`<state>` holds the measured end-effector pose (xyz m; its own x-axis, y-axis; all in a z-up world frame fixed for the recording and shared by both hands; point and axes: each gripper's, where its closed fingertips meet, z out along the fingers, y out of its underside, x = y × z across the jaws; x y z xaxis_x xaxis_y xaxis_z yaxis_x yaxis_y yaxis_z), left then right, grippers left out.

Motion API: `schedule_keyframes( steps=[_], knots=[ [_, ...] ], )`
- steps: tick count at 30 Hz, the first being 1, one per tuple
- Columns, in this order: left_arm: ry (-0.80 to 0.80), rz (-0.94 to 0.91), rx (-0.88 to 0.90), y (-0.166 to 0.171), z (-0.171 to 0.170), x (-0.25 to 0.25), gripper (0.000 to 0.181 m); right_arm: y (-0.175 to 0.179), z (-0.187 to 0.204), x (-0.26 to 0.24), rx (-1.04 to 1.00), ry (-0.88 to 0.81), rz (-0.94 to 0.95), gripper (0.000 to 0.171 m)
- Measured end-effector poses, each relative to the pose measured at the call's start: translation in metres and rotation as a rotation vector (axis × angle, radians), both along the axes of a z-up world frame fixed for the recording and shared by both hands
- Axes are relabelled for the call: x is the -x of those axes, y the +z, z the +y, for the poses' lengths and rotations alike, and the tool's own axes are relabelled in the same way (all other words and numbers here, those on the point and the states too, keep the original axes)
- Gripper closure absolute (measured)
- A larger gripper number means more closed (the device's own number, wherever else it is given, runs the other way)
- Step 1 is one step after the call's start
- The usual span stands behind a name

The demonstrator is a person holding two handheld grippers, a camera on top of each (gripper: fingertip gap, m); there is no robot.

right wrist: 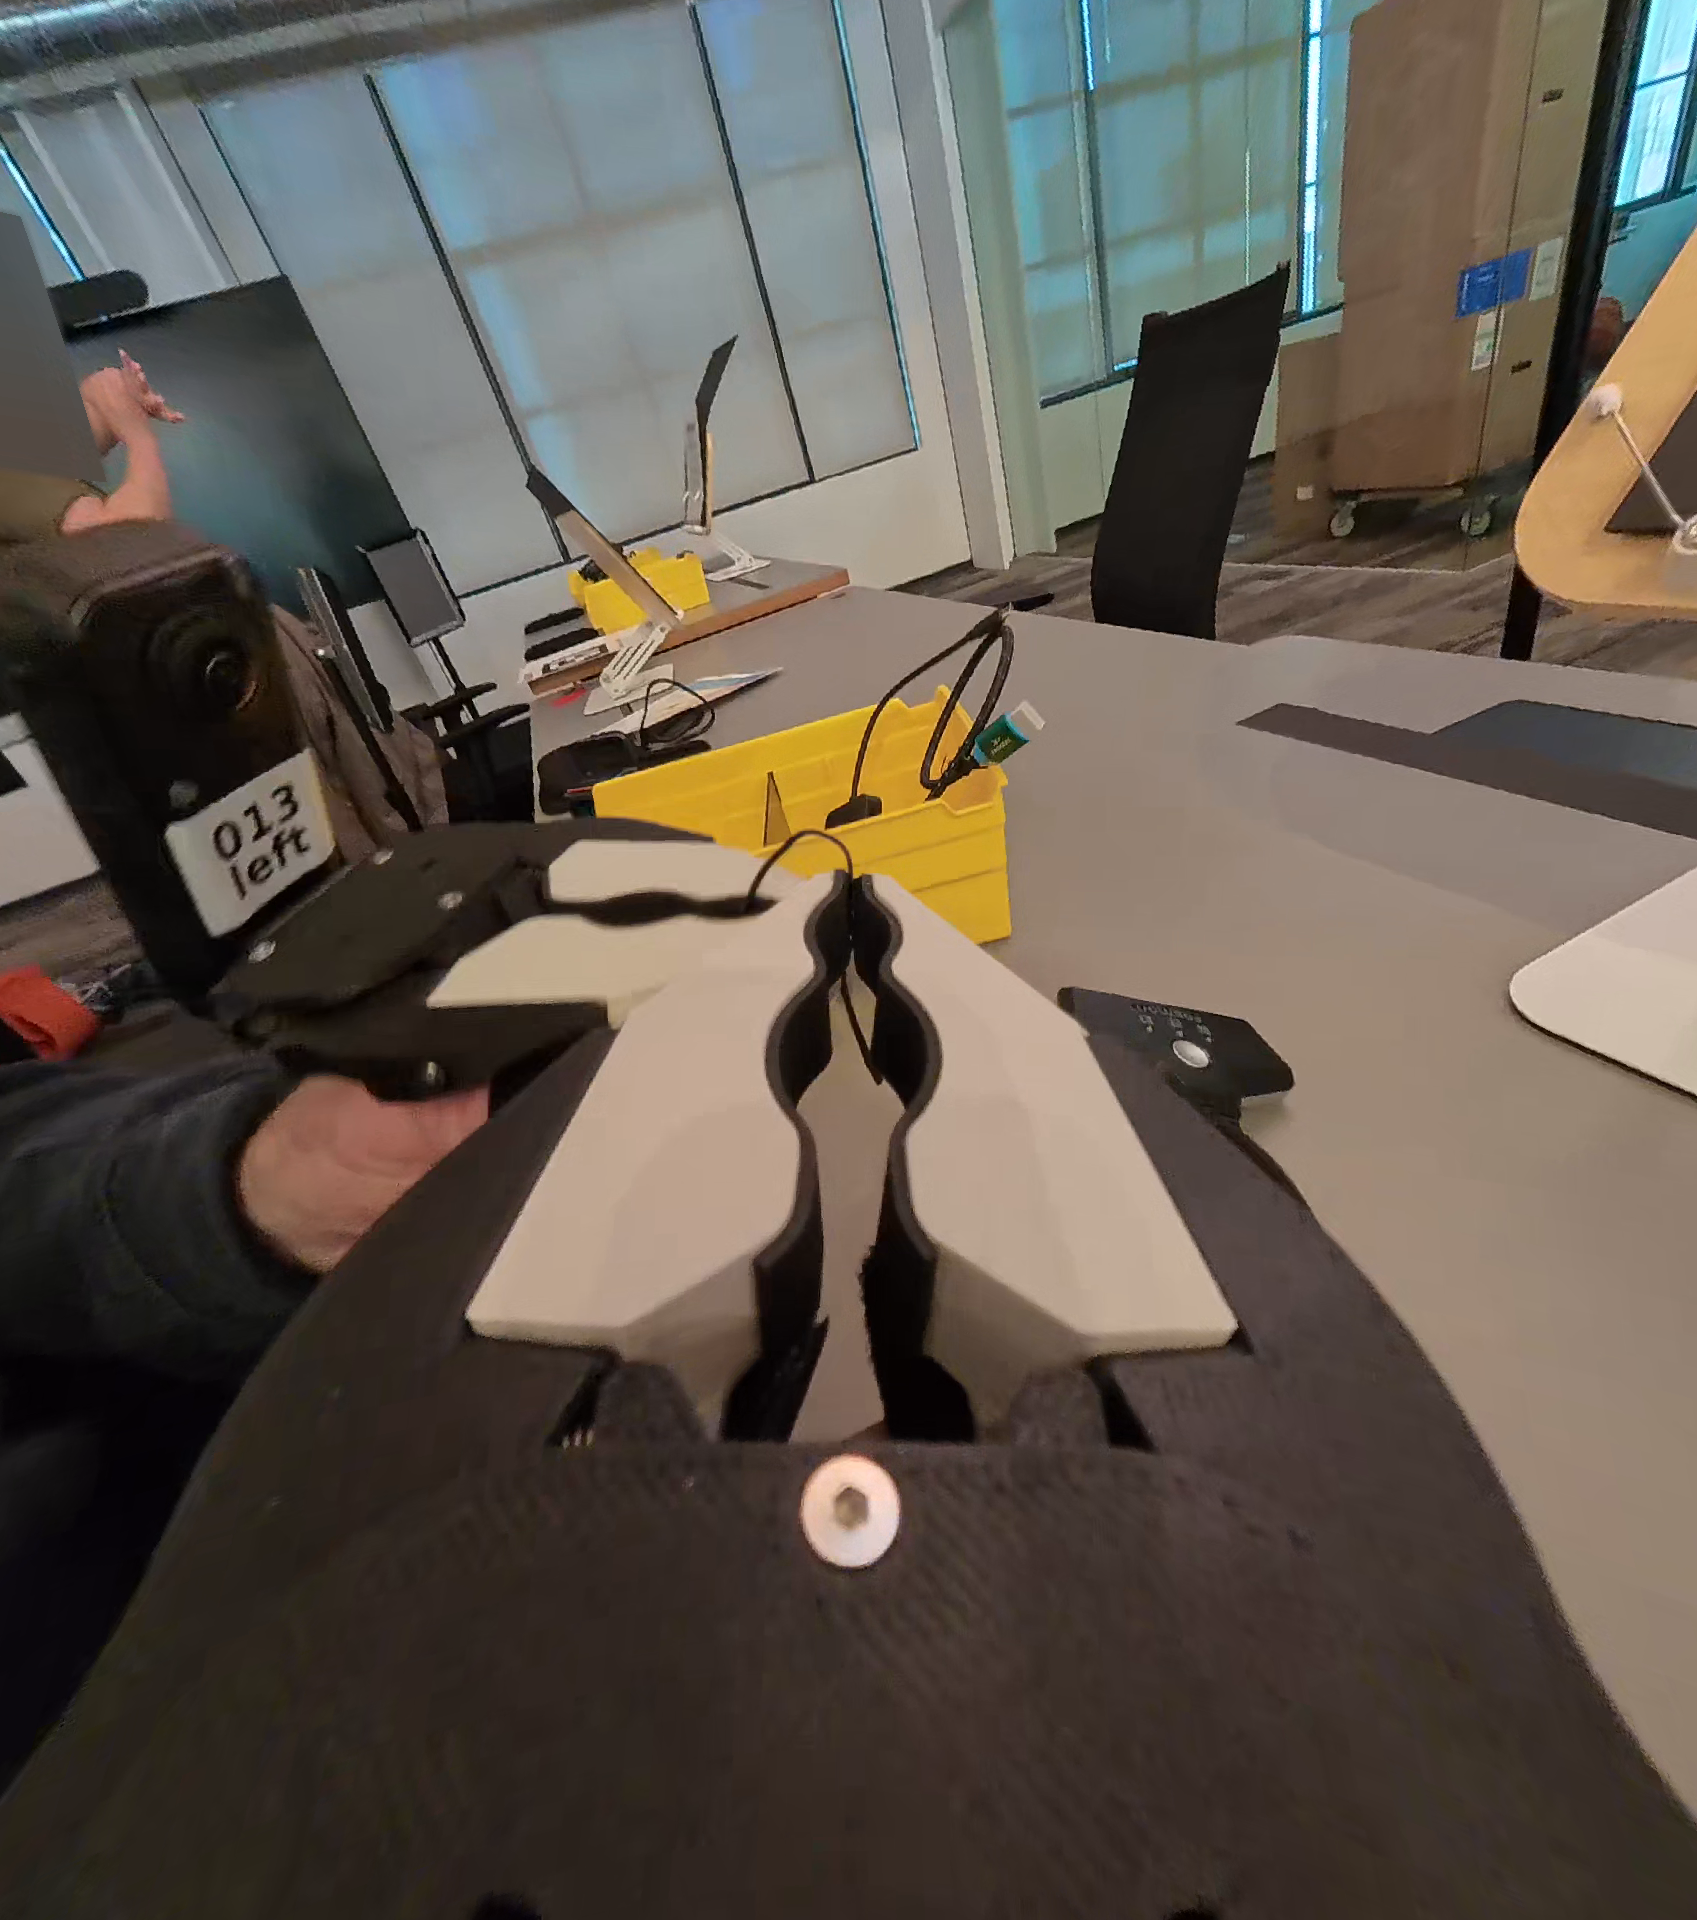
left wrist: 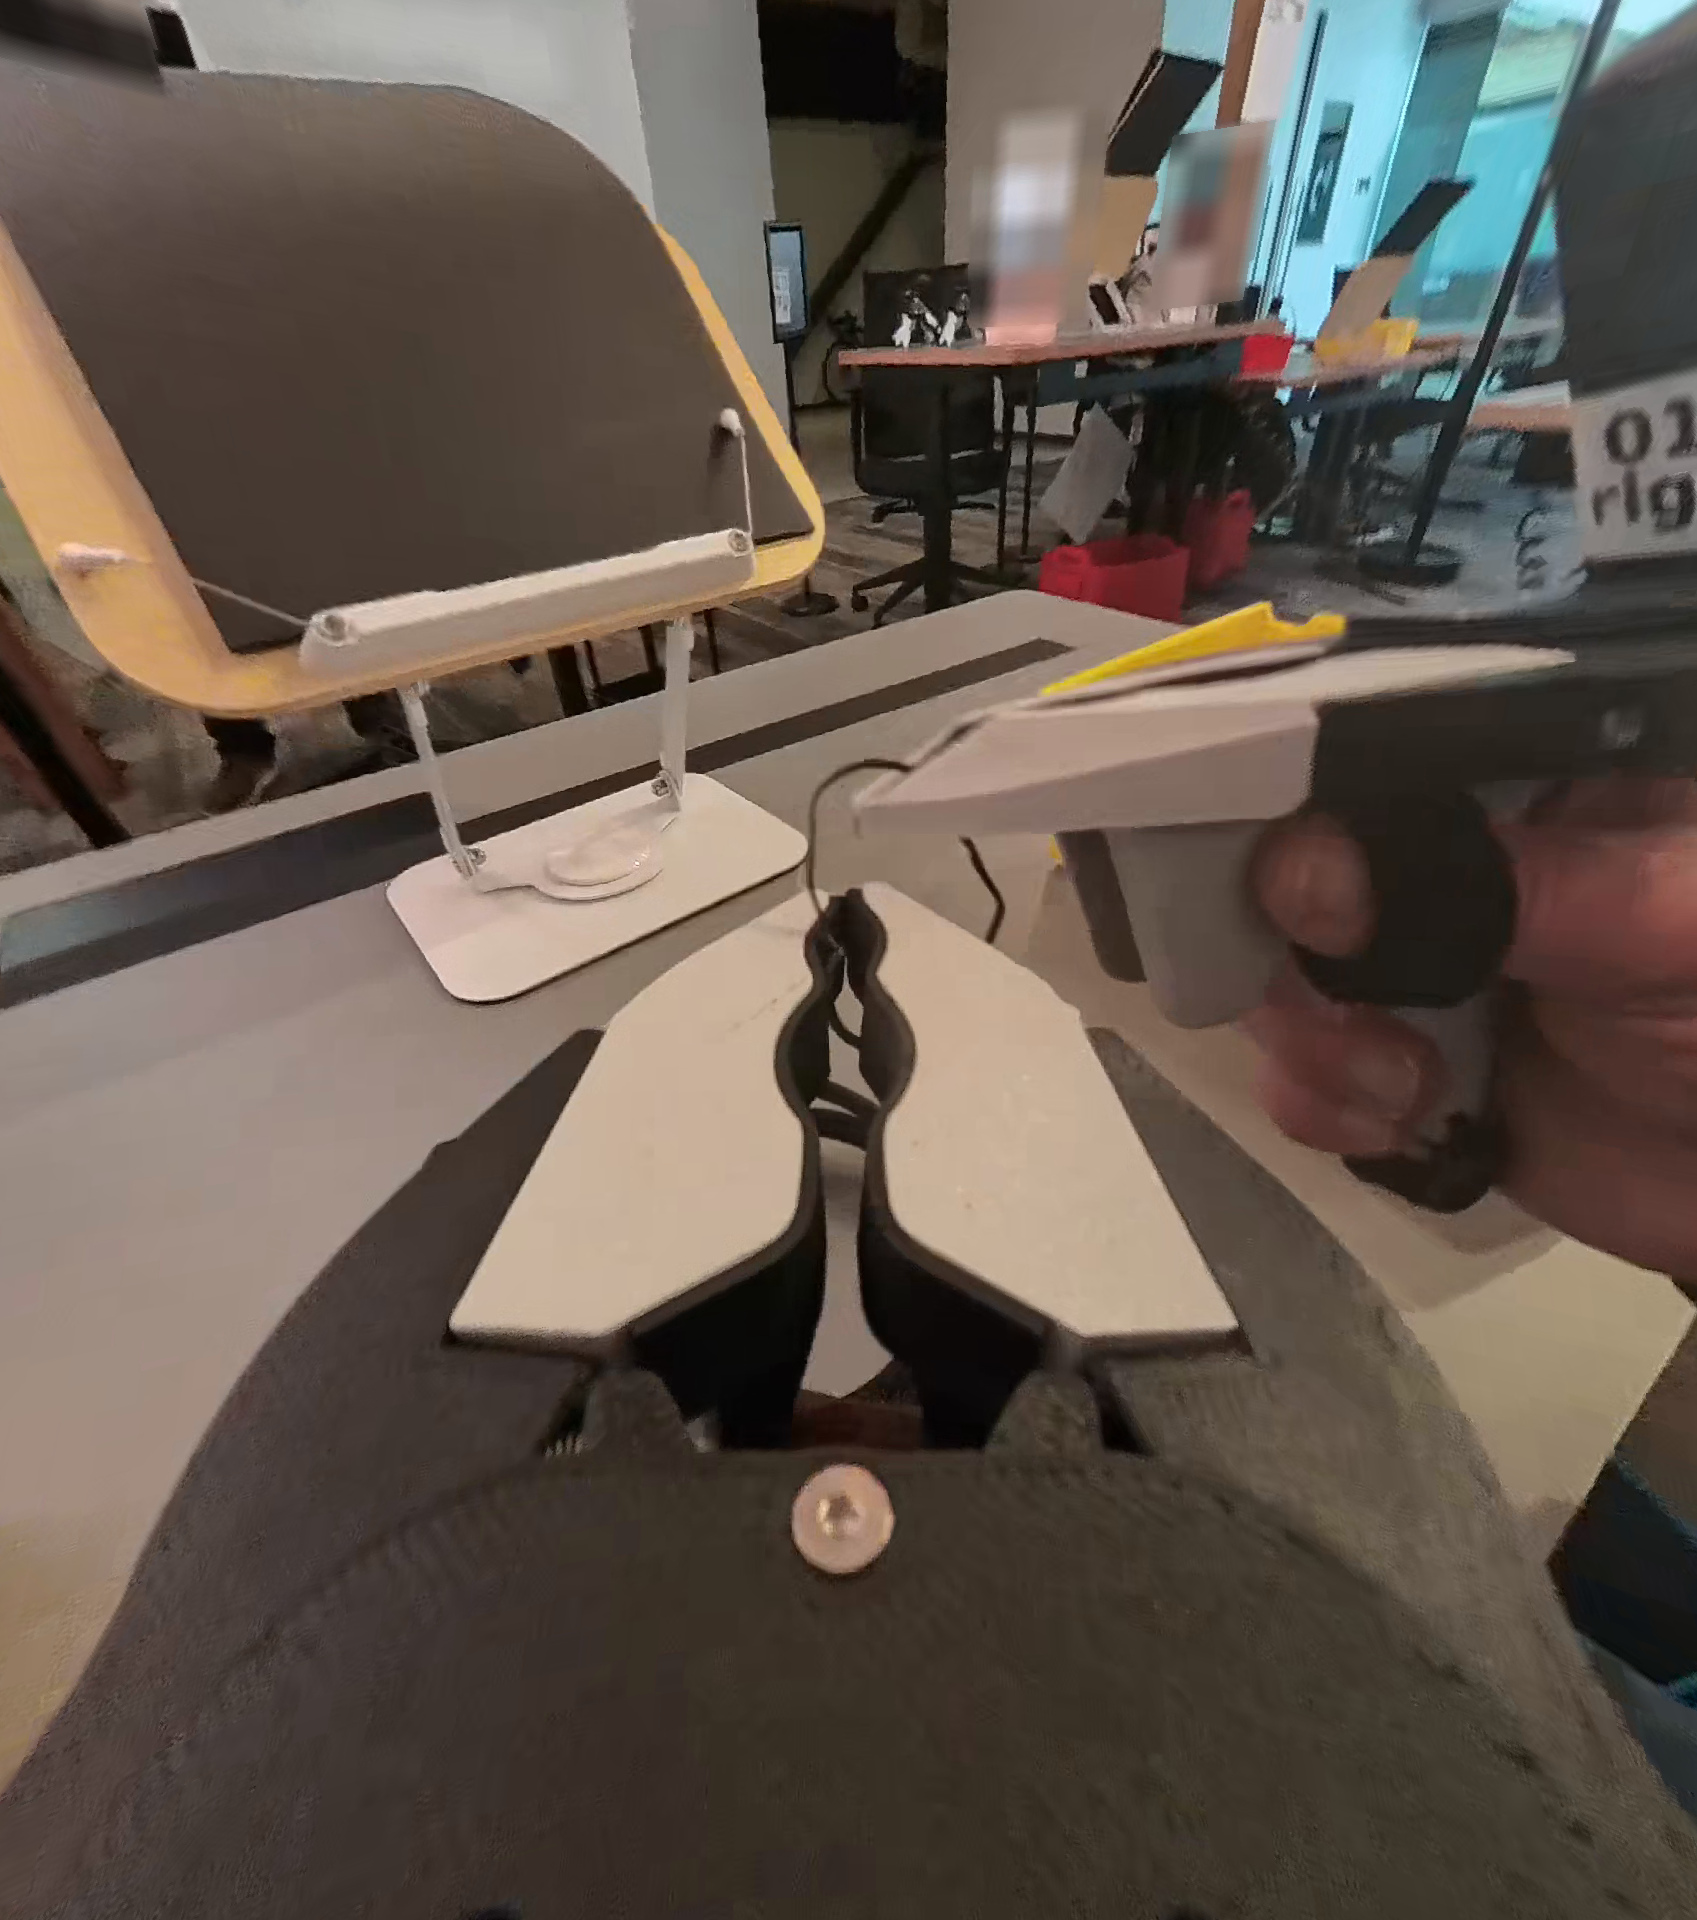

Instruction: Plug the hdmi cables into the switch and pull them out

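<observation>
My left gripper (left wrist: 842, 920) is shut on a thin black cable (left wrist: 828, 831) at its fingertips, held above the grey table (left wrist: 200, 1091). My right gripper (right wrist: 849, 899) is also shut on the same thin cable (right wrist: 865, 1023). The two sets of tips nearly touch, and a short loop of cable (right wrist: 802, 840) arcs between them. The right gripper shows in the left wrist view (left wrist: 865, 816), coming in from the right. The left gripper shows in the right wrist view (right wrist: 766, 904), coming in from the left. A small flat black switch (right wrist: 1182, 1049) with a round button lies on the table just right of my right gripper's fingers.
A yellow bin (right wrist: 927, 842) holding black cables and a green-tipped plug stands behind the grippers. A white stand base (left wrist: 595, 883) carrying a tilted dark board sits ahead to the left; it also shows in the right wrist view (right wrist: 1675, 987). A person stands far off to the left. Less than 4 cm separates the two grippers' tips.
</observation>
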<state>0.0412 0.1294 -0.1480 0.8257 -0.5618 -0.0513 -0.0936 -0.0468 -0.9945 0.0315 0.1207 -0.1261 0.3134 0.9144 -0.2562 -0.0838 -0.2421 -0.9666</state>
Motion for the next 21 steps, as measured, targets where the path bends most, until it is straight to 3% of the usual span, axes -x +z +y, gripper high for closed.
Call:
schedule_keyframes(
  steps=[7,14,17,18,21],
  knots=[
    [-0.008,0.105,-0.05,-0.001,-0.003,0.008,0.181,0.0,0.002,0.0,0.04,0.016,0.021,0.171],
    [0.093,0.204,-0.154,0.006,-0.004,0.017,0.181,0.004,0.001,0.003,-0.015,-0.008,-0.023,0.171],
    [0.129,0.21,-0.173,0.01,-0.009,0.029,0.144,0.002,0.01,-0.007,-0.094,-0.078,-0.097,0.171],
    [0.137,0.227,-0.187,0.011,-0.01,0.031,0.141,0.002,0.01,-0.008,-0.114,-0.087,-0.114,0.171],
    [0.152,0.276,-0.257,0.02,-0.013,0.028,0.159,0.001,0.008,-0.005,-0.159,-0.106,-0.166,0.171]
  ],
)
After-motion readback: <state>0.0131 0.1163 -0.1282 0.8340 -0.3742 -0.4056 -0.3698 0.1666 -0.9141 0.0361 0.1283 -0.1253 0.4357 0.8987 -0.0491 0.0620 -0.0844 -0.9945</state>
